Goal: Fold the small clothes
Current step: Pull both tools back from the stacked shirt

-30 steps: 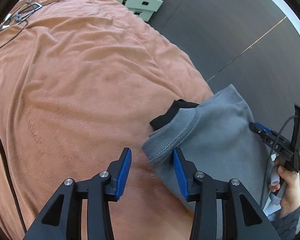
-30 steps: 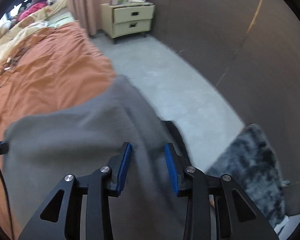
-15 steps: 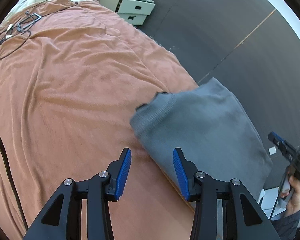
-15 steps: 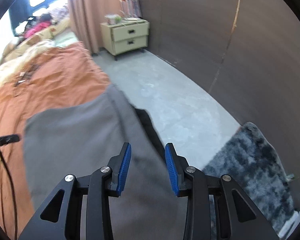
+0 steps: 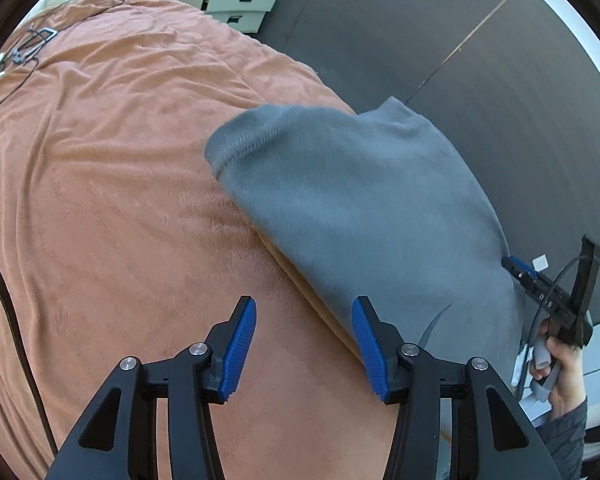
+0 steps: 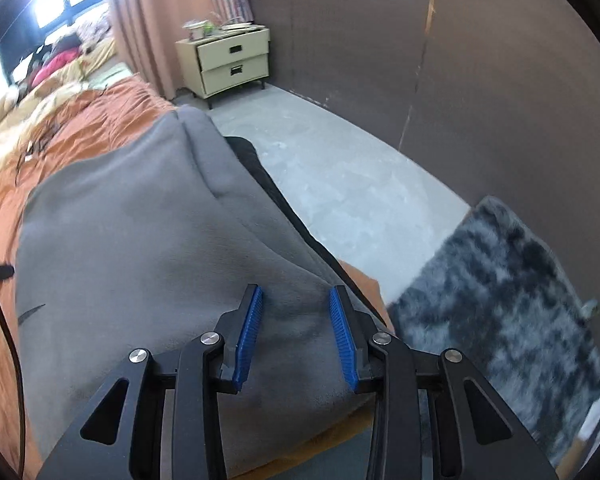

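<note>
A small grey fleece garment (image 5: 360,200) lies folded at the right edge of an orange bedspread (image 5: 120,160); a stitched hem shows at its far left corner. My left gripper (image 5: 304,344) is open and empty, just left of the garment's near edge. My right gripper (image 6: 296,336) is open, its blue pads (image 6: 250,332) hovering over the garment (image 6: 140,248) near the bed's corner, holding nothing. A black layer (image 6: 268,172) peeks out along the garment's right side. The right gripper also shows in the left wrist view (image 5: 548,292).
A cable and small items (image 5: 16,56) lie at the far left of the bed. A cream nightstand (image 6: 228,60) stands by the dark wall. Grey floor and a shaggy dark rug (image 6: 500,288) lie right of the bed.
The grey garment has been swung up and onto the bed, spreading flatter and farther left. The black part seen earlier is now tucked under. Both grippers stay open.
</note>
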A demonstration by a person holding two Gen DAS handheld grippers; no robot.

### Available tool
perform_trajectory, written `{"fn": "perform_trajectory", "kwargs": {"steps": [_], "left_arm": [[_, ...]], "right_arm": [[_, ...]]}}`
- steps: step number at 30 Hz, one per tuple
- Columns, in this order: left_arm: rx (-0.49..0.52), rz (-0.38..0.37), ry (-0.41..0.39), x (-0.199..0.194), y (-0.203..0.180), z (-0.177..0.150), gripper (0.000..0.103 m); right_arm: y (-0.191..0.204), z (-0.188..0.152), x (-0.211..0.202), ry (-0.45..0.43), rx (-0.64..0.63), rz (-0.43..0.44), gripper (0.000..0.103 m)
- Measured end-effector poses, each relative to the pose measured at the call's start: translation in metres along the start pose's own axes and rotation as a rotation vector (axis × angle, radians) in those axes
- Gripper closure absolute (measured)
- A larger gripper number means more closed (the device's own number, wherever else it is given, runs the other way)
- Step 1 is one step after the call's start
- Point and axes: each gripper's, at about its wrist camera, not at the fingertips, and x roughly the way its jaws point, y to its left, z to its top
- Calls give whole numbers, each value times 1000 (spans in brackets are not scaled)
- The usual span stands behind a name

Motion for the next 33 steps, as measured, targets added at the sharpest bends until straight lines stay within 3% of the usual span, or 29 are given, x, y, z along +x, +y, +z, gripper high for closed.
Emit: {"fn": "perform_trajectory", "kwargs": {"steps": [5, 10, 11, 12, 16, 21, 24, 27, 33], "left_arm": [[12, 18, -15, -18, -4, -10, 51], [54, 44, -56, -60, -23, -24, 50], [61, 47, -66, -69, -27, -28, 45], [72, 50, -83, -83, -33, -33, 38], [121, 69, -153, -127, -50, -52, 22], [139, 83, -236, -186, -64, -86, 1], [139, 80, -268, -214, -67, -107, 0], [142, 96, -295, -235, -67, -129, 0], [126, 119, -354, -277, -59, -181, 0]], "right_arm": [[-4, -7, -25, 15, -23, -78, 71], [15, -18, -62, -8, -23, -66, 69], [22, -18, -66, -13, -23, -63, 69], [29, -23, -74, -19, -22, -60, 66], [53, -47, -116, -86, -30, -38, 30], [85, -92, -173, -151, -55, -6, 18], [95, -112, -198, -185, -61, 22, 13], [106, -136, -227, -224, -78, 29, 0], [114, -184, -273, -291, -86, 65, 0]]}}
